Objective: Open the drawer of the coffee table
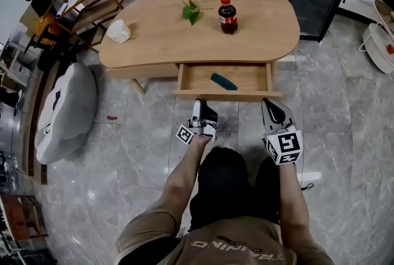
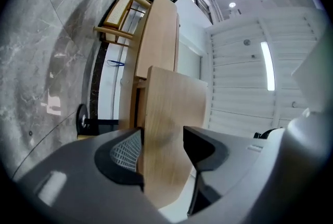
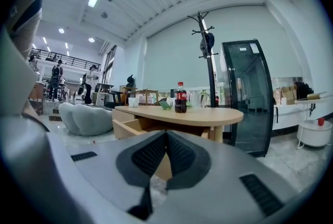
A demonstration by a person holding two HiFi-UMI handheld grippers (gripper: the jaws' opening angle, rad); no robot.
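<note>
**Drawer out, left jaws on its front**

My left gripper (image 2: 161, 158) had its jaws closed on the drawer (image 1: 234, 96), taking the wooden front panel edge-on with one pad on each face. My right gripper (image 3: 165, 140) hung near the right end of that front. Its jaws were pressed together with nothing between them, and I could not tell whether it touched the wood.

The drawer stood well out from under the bench (image 1: 154, 42). Its floor was open to view, with a dark teal object (image 1: 223, 81) lying in it right of the middle. Farther back on the bench top stood a cola bottle (image 1: 228, 15), with green leaves (image 1: 191, 11) to its left.

I judged the opening as good as done. At most, what was left was a little more pull, if the drawer had more travel, and then letting go of the front.
</note>
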